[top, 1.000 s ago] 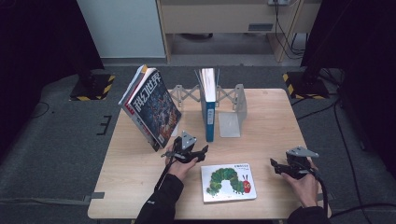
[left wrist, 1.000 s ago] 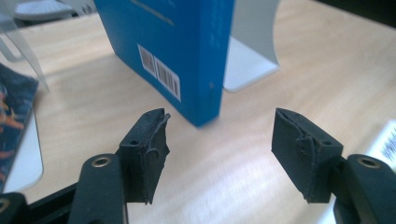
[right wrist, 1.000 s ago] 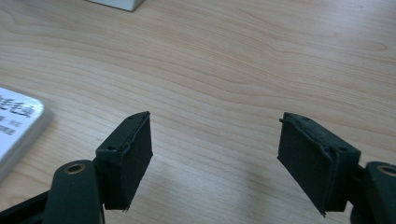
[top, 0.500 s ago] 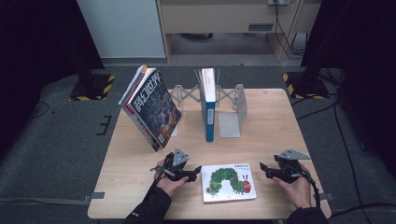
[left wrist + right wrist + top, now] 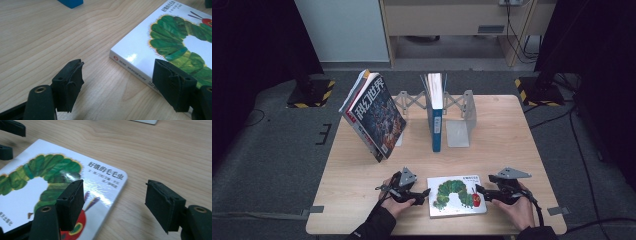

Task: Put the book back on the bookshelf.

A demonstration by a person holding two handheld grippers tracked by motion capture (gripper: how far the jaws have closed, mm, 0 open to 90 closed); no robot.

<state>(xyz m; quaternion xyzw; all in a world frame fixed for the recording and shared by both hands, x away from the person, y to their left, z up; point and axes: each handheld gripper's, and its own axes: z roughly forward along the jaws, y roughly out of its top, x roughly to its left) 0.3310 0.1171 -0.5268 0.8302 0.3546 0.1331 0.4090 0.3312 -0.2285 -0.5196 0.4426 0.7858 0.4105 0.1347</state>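
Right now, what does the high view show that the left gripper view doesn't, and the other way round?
High view: the tilted magazine, the expanding rack and the person's right hand. Left gripper view: the caterpillar book's printed spine up close, and the fingers of the left gripper, just opening, with the book's corner between them, unpressed. Both: the caterpillar book, the blue book and the wooden table.

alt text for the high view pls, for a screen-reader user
A caterpillar picture book lies flat near the front edge of a wooden table, with the left claw and right claw open at its two short ends. Behind, a blue book stands in a metal rack.
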